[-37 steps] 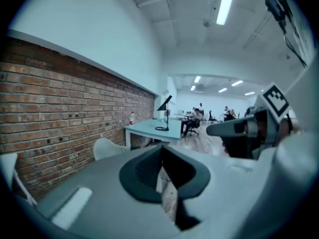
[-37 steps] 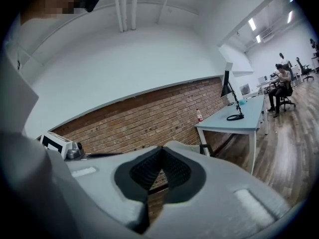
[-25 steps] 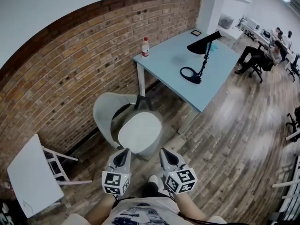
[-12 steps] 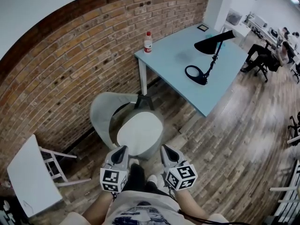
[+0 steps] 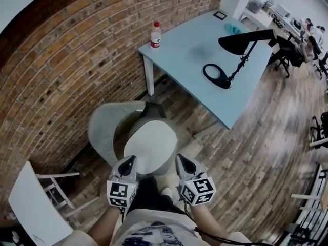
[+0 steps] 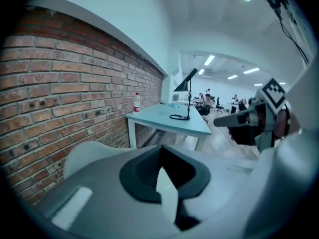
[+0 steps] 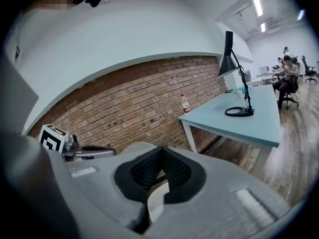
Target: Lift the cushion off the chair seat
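A pale round cushion (image 5: 148, 147) lies on the seat of a grey shell chair (image 5: 105, 127) by the brick wall. In the head view my left gripper (image 5: 128, 159) hangs over the cushion's near left edge and my right gripper (image 5: 179, 158) just off its near right edge, both above it and apart from it. Both are shut with nothing between their jaws. The left gripper view shows the chair's back (image 6: 89, 153) and a sliver of cushion (image 6: 167, 183) past its closed jaws. In the right gripper view the cushion (image 7: 154, 200) shows only through the gap below the jaws.
A light blue table (image 5: 205, 50) stands beyond the chair with a black desk lamp (image 5: 233, 55) and a plastic bottle (image 5: 155, 35) on it. A white folding chair (image 5: 31, 204) leans at the left. The brick wall (image 5: 61, 60) runs close behind the chair. People sit at desks far right.
Both grippers have come forward and down toward the chair, from short of the seat to its near edge. The view has shifted closer over the chair. The jaws stayed shut.
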`<control>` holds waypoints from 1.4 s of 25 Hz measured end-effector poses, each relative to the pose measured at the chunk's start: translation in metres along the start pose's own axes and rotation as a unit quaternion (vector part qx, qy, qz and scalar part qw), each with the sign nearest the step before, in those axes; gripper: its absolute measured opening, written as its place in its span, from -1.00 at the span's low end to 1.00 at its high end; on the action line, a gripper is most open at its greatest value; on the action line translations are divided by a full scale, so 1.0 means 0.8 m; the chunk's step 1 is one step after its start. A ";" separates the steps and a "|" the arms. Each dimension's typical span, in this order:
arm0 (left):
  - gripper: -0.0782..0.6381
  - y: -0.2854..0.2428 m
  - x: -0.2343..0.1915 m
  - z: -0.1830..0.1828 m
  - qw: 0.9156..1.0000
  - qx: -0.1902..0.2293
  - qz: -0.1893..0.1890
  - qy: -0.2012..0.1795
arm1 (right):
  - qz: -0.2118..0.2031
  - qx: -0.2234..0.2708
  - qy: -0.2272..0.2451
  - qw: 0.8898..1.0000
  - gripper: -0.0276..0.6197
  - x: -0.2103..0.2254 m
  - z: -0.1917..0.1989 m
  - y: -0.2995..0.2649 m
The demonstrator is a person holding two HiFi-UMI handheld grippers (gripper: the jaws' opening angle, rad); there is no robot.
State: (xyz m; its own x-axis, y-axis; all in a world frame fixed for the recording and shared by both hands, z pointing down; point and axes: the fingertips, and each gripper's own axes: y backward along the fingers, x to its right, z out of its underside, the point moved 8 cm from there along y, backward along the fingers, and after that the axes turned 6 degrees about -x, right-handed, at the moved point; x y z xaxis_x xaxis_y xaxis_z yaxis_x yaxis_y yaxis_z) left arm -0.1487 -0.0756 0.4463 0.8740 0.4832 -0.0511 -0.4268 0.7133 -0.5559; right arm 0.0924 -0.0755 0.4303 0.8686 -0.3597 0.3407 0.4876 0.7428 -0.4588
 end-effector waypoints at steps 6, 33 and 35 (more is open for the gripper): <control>-0.80 -0.080 -0.048 0.021 0.999 -0.027 0.030 0.010 | 0.035 -0.017 -0.011 0.999 -0.92 0.034 0.013 -0.077; -0.62 -0.345 -0.157 0.210 0.987 -0.139 0.076 0.017 | 0.102 -0.120 -0.076 0.985 -0.69 0.184 0.205 -0.300; -0.51 -0.361 -0.164 0.230 0.985 -0.151 0.080 0.024 | 0.106 -0.130 -0.083 0.982 -0.64 0.195 0.224 -0.310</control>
State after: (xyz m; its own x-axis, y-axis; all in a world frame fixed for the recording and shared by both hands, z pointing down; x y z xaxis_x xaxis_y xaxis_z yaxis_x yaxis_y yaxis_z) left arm -0.1825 -0.2515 0.7657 0.8140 0.5479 -0.1931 -0.4779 0.4425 -0.7588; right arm 0.0911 -0.2147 0.7445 0.9372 -0.0999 0.3342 0.3222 0.6145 -0.7201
